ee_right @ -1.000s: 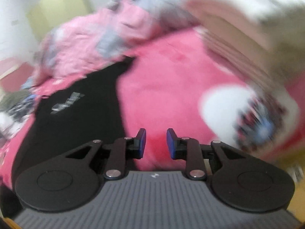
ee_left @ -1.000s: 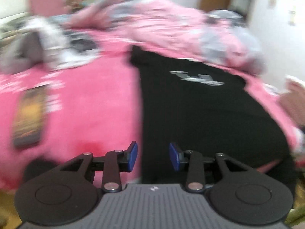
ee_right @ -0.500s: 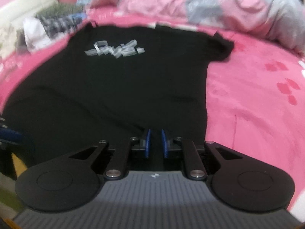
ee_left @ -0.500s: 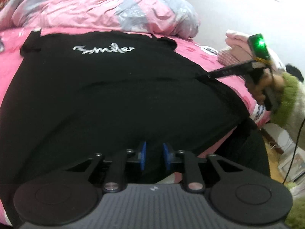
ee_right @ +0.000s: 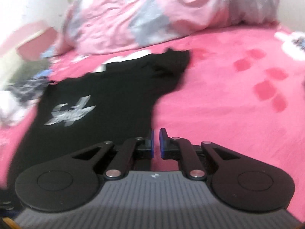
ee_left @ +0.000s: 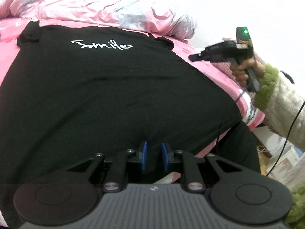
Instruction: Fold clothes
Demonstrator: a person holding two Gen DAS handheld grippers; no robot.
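A black T-shirt lies spread flat on the pink bed sheet, its white "Smile" lettering toward the far end, where a crumpled pink and grey duvet is heaped along the head of the bed. The shirt's two short sleeves poke out at the far corners, one seen from the right wrist camera resting on bare sheet. The hem runs along the near edge of the mattress and partly droops over it.

The left gripper sits low at that hem, around its middle, blue pads standing a narrow gap apart with dark cloth rising between and behind them; I cannot tell whether the pads actually press on the fabric. The right gripper is over the shirt's right side edge, where black cloth meets pink sheet. Its pads are almost together and nothing sits between them. From the left wrist camera the right gripper shows as a dark pistol-shaped tool with a green light, held by a hand in a fuzzy green-cuffed sleeve, above the bed's right edge.

To the right of the shirt the sheet is broad and bare. To its left a blurred pile of other clothes crowds the sheet.
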